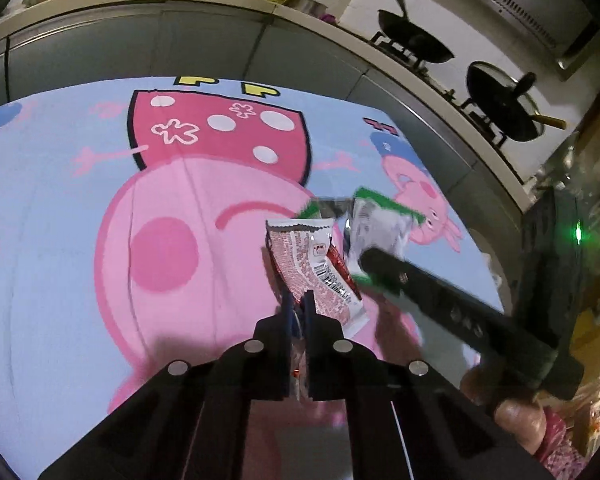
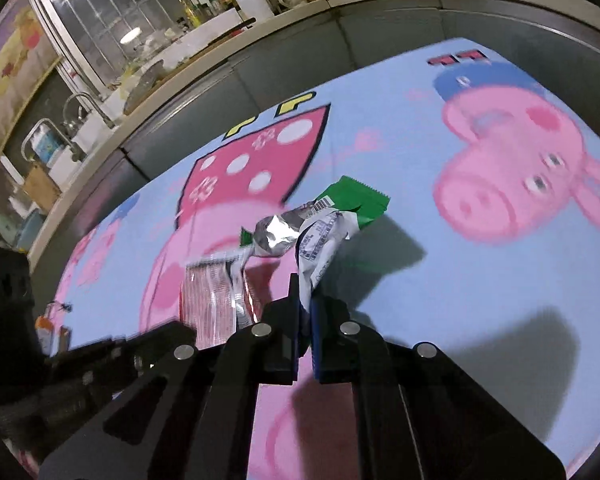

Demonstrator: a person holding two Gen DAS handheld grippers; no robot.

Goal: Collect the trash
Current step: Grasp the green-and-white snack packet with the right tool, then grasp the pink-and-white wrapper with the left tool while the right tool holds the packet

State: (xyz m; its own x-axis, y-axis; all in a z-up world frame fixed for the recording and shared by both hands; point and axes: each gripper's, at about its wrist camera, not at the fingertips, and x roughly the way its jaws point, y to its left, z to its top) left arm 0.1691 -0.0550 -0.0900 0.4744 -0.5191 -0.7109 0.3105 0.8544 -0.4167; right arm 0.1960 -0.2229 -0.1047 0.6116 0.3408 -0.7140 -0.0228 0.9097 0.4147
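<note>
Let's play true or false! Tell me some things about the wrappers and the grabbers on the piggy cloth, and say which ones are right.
1. The left gripper is pinching the red and white wrapper. True.
2. The right gripper is wide open and holds nothing. False: it is shut on the green and silver wrapper.
3. The cloth shows a pink cartoon pig. True.
4. Both wrappers are already in a bin. False: no bin shows; both are in the grippers over the cloth.
5. A black wok sits on the stove behind the table. True.
</note>
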